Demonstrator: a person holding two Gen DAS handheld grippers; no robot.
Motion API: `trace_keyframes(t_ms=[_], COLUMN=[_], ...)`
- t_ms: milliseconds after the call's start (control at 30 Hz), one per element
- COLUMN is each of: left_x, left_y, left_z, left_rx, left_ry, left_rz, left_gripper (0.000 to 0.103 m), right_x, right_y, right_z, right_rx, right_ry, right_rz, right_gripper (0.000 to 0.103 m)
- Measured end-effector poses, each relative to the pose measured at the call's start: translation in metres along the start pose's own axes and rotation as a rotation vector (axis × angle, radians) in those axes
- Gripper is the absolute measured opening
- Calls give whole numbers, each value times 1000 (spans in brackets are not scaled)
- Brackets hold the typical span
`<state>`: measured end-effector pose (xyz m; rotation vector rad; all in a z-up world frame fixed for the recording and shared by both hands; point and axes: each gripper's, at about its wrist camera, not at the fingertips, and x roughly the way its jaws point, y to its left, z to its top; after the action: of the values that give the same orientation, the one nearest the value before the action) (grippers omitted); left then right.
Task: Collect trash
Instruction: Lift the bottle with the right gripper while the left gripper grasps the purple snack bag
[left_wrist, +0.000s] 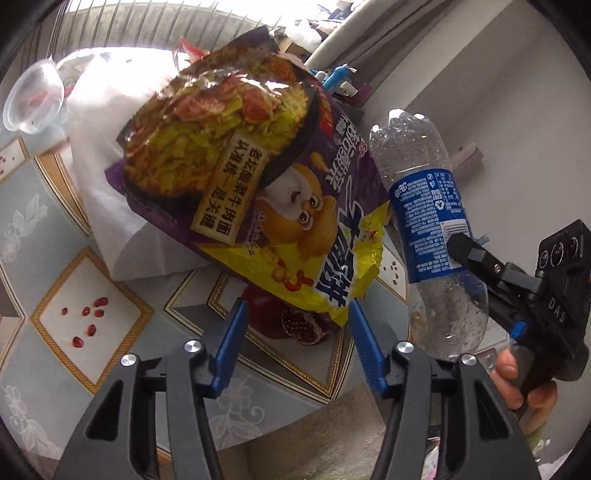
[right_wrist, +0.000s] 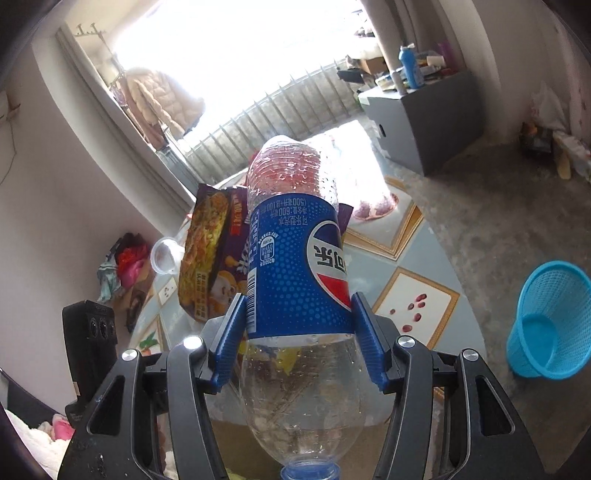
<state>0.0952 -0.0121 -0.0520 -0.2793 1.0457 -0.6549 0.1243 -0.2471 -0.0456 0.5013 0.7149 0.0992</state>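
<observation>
Blue fingers of the right gripper (right_wrist: 295, 332) are squeezing the bottle (right_wrist: 299, 273). The left gripper (left_wrist: 295, 332) fingers are apart, the noodle bag (left_wrist: 236, 177) just beyond them on the desk (left_wrist: 55, 236).

Two close wrist views, shared bottle (left_wrist: 430, 218)

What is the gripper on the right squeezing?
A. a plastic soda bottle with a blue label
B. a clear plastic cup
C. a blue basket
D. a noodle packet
A: in the right wrist view the right gripper has its blue fingers pressed on both sides of the plastic soda bottle, over its blue label.
</observation>
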Motion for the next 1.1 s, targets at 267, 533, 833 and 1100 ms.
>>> trace_keyframes(t_ms=[267, 533, 833, 1100], left_x=[4, -13, -26, -29], left_y=[-3, -31, -48, -84], left_z=[3, 0, 10, 18], left_rx=[-34, 56, 164, 356], left_ry=[-60, -121, -177, -145], left_rz=[-89, -45, -24, -9], left_gripper=[47, 14, 3, 2], right_x=[21, 13, -8, -43], right_y=[-1, 4, 6, 4], right_z=[0, -9, -15, -14], right_rx=[20, 31, 49, 69], right_ry=[62, 70, 30, -65], right_rz=[17, 26, 66, 96], right_gripper=[54, 54, 54, 54])
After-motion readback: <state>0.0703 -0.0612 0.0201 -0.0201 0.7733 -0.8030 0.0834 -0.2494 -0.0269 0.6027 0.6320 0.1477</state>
